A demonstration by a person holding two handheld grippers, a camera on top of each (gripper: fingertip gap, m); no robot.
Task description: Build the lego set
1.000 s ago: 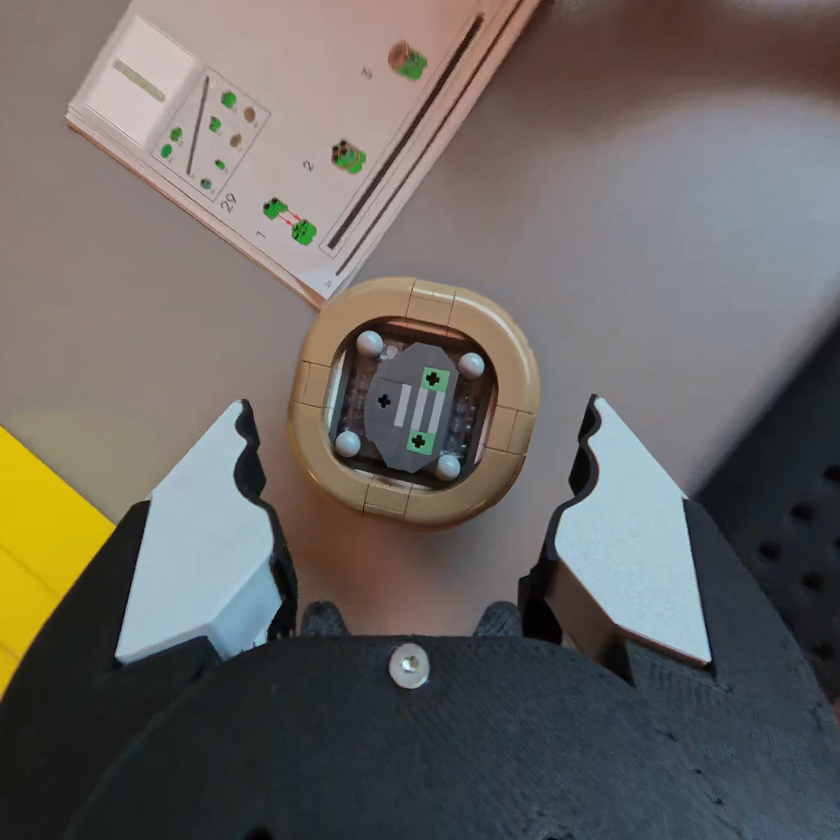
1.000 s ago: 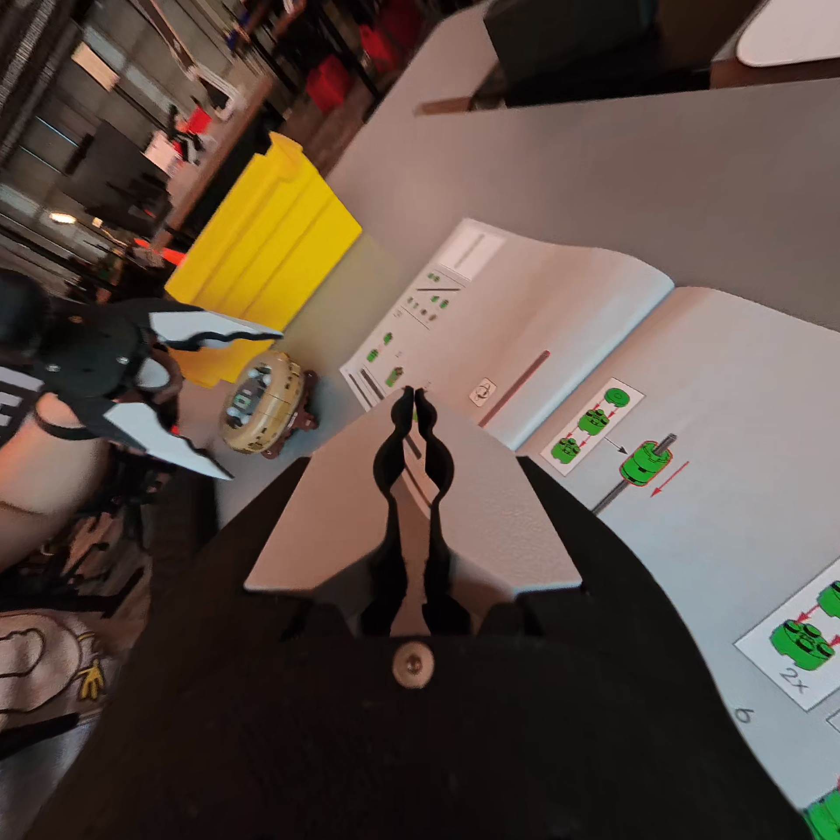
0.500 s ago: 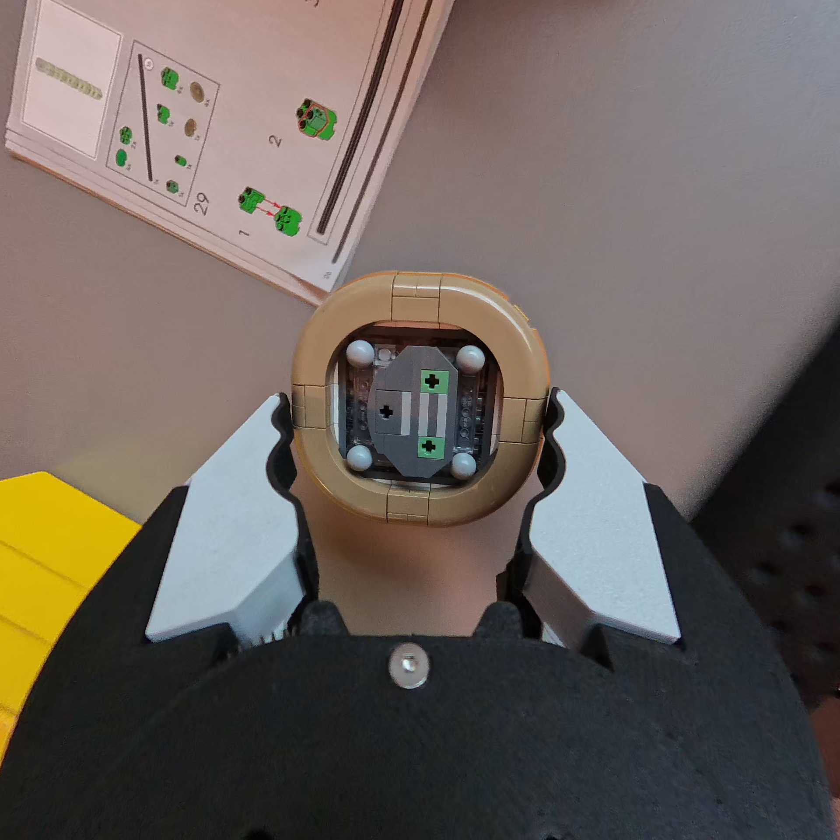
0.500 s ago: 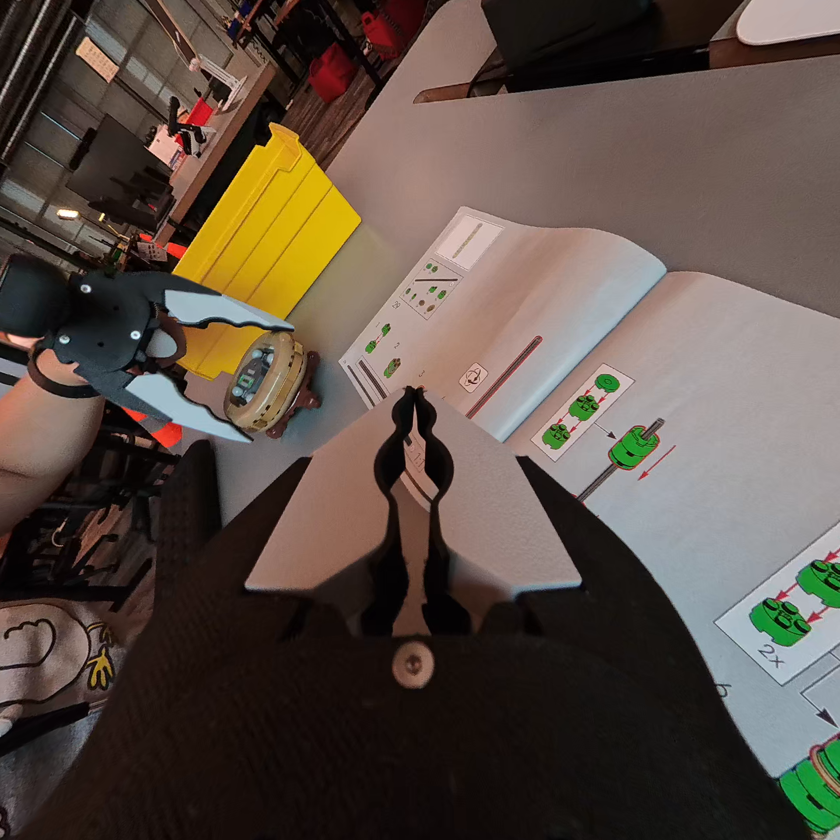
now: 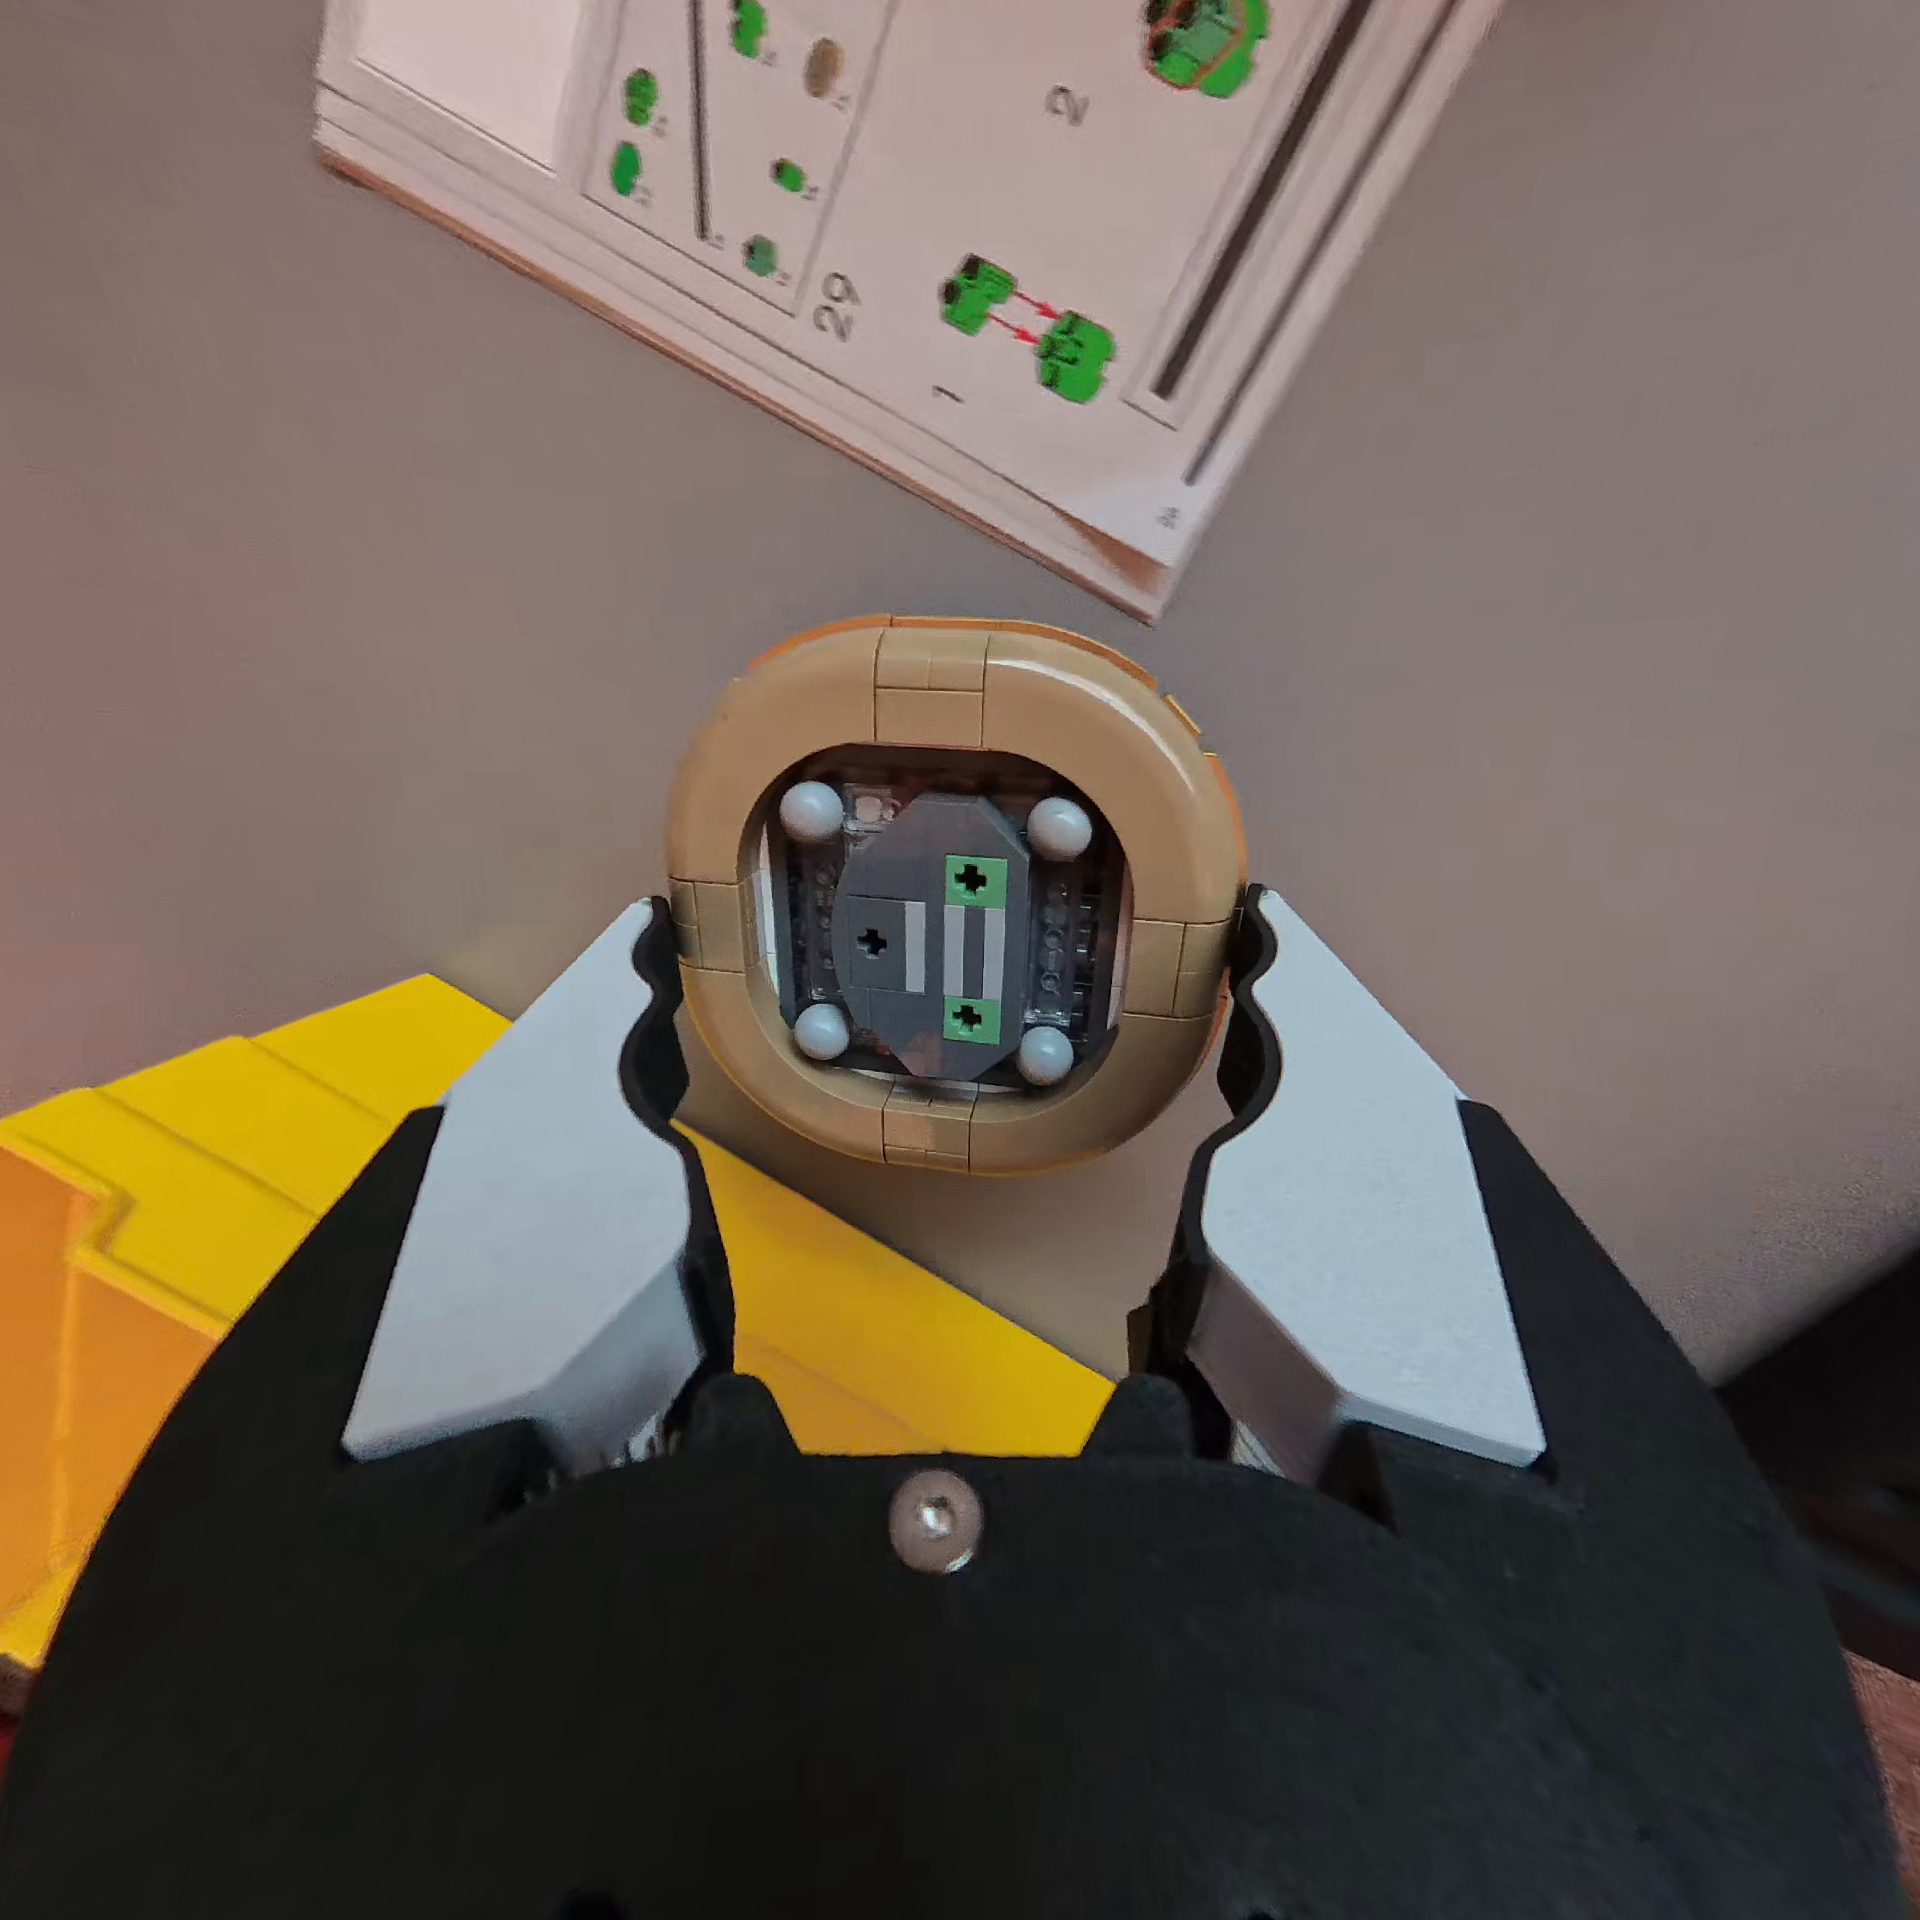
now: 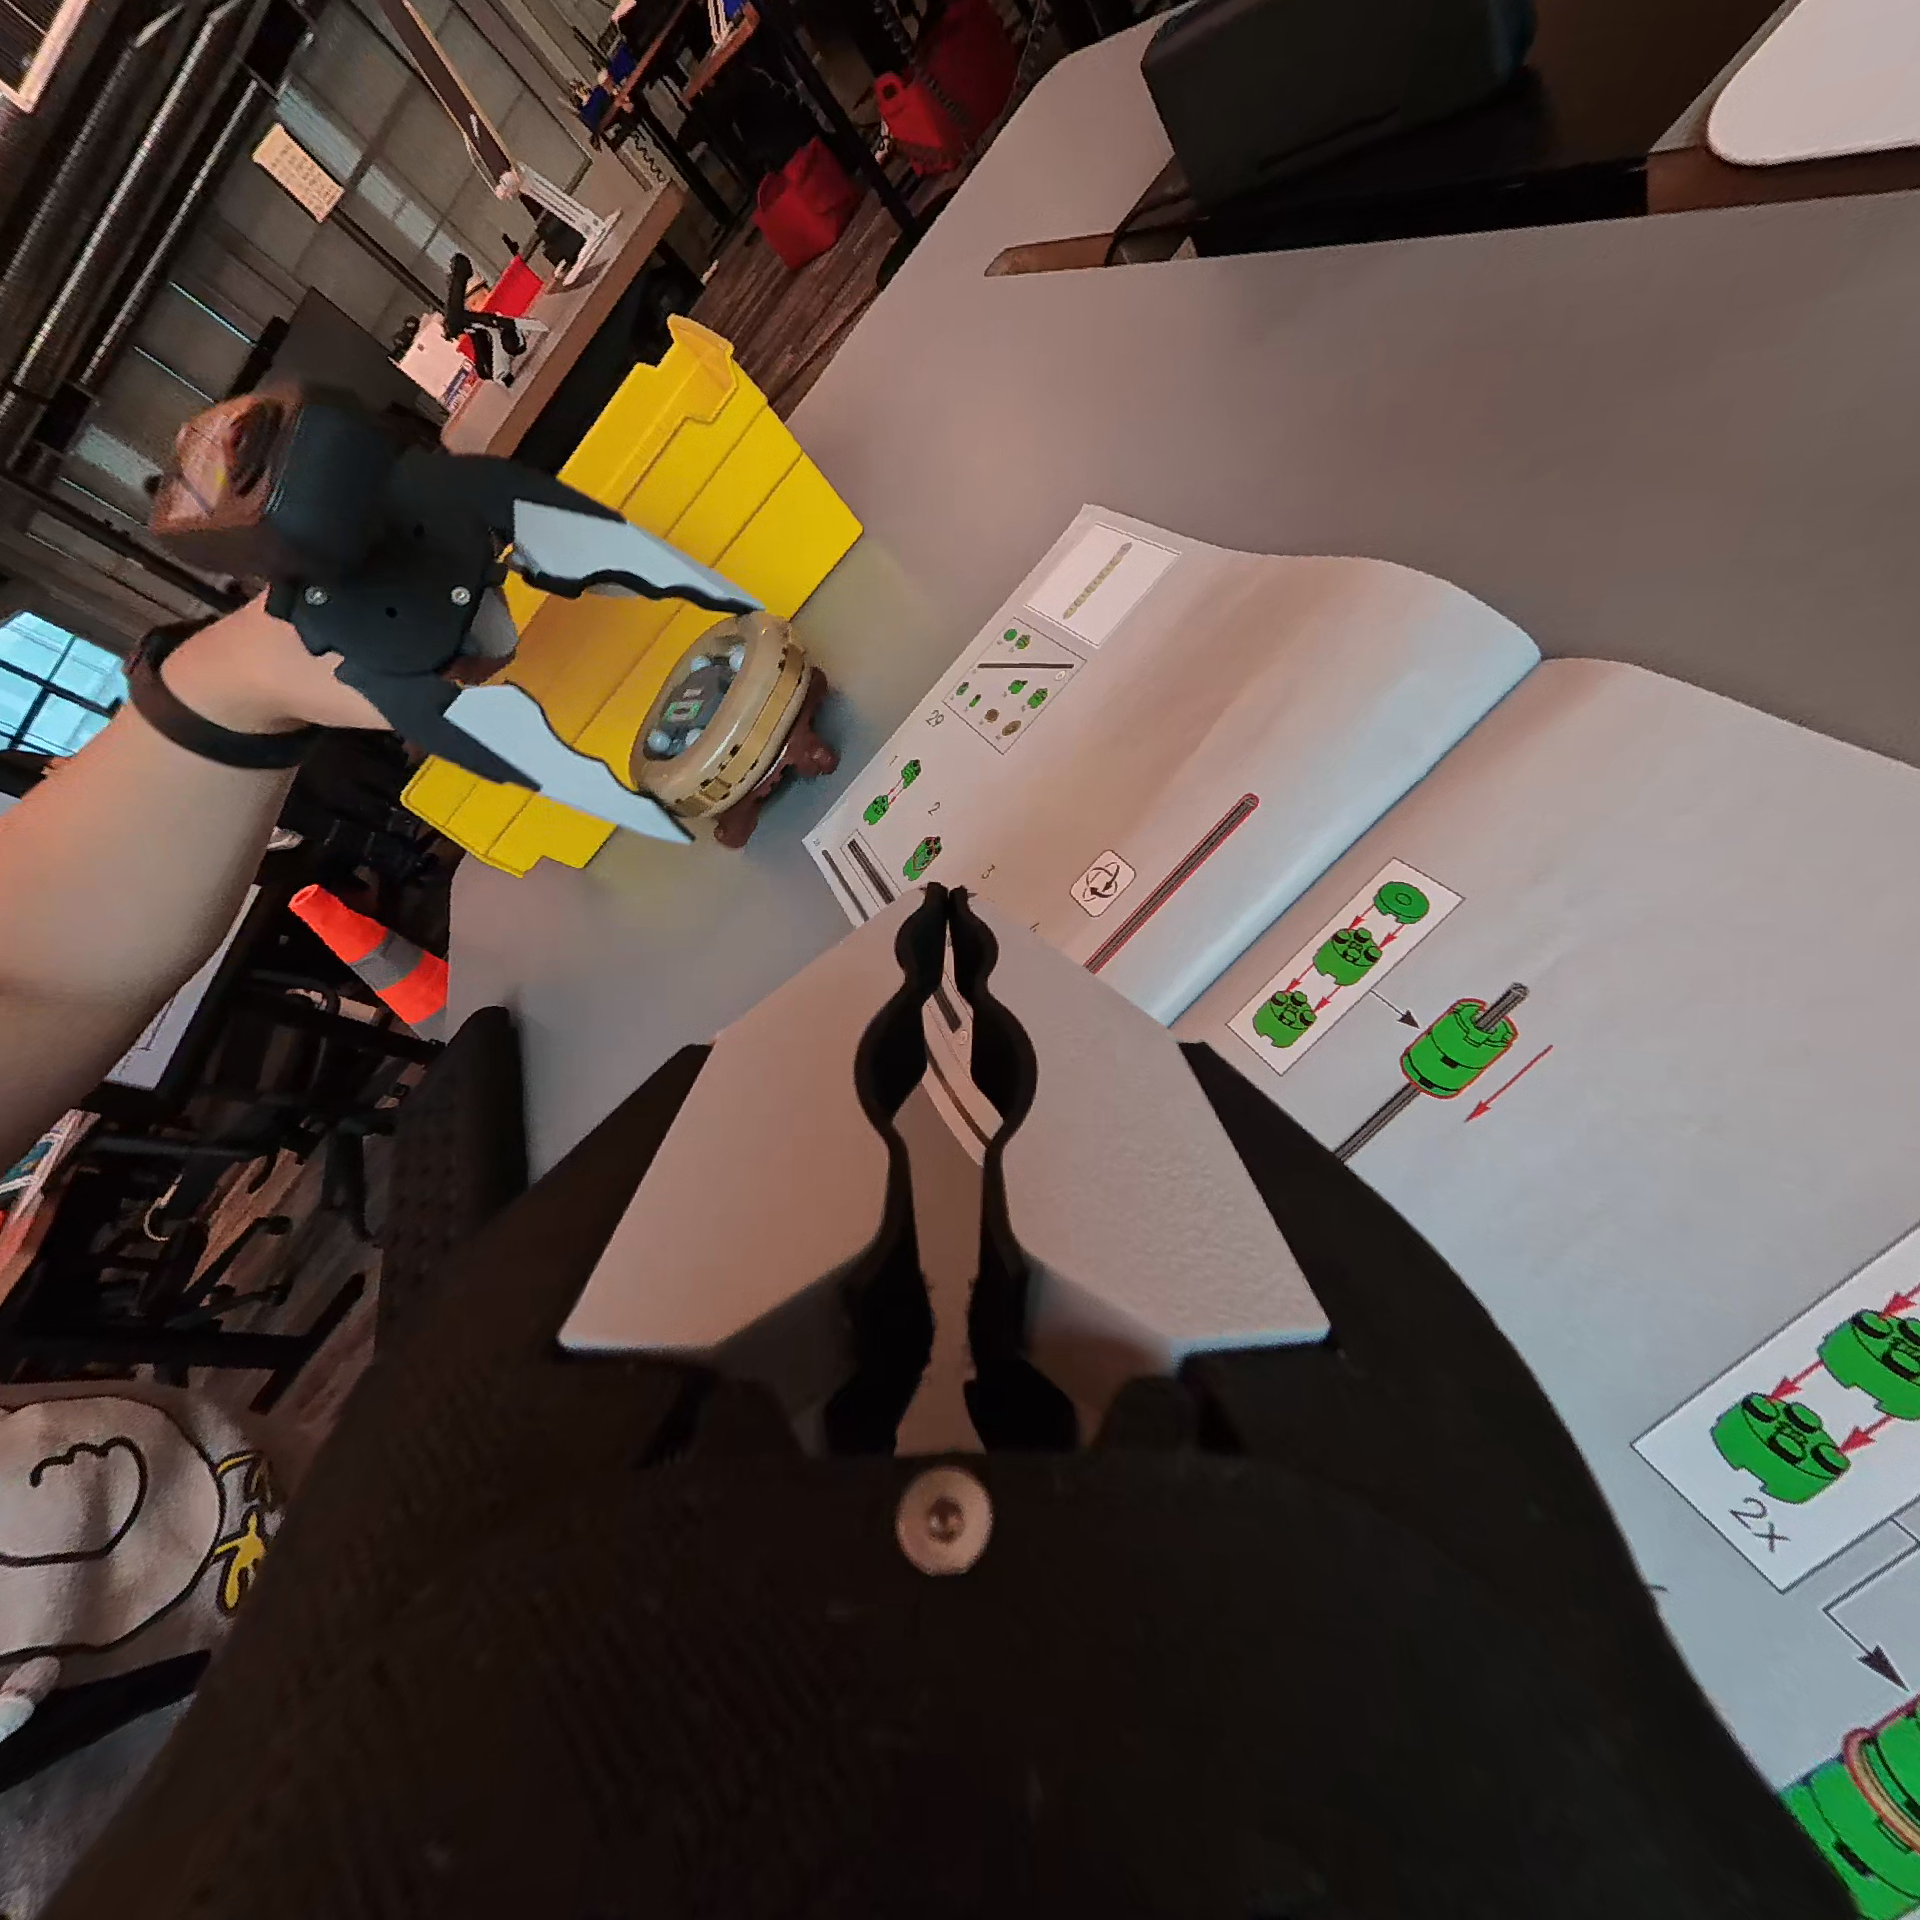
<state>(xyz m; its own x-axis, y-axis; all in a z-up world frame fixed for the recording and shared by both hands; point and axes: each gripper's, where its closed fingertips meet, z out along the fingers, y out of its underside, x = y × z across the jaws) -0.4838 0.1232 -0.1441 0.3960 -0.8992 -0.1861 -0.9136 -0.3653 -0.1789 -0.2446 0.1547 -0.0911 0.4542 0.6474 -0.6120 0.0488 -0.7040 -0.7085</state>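
Lego pot assembly (image 5: 954, 894), a tan ring around a grey core with green cross-hole pieces, sits clamped at its sides between the left gripper (image 5: 951, 940) fingers, apparently lifted clear of the grey table (image 5: 312, 623), near the instruction booklet (image 5: 935, 208) and beside the yellow bin (image 5: 208, 1195). Keeping the squeeze even on the ring's flat side segments and the model level should stop it twisting out. The right gripper (image 6: 945, 896) hangs over the booklet, pinched together on nothing. A second ago the left jaws stood wide around the assembly resting on the table; now they grip it and the bin shows beneath.
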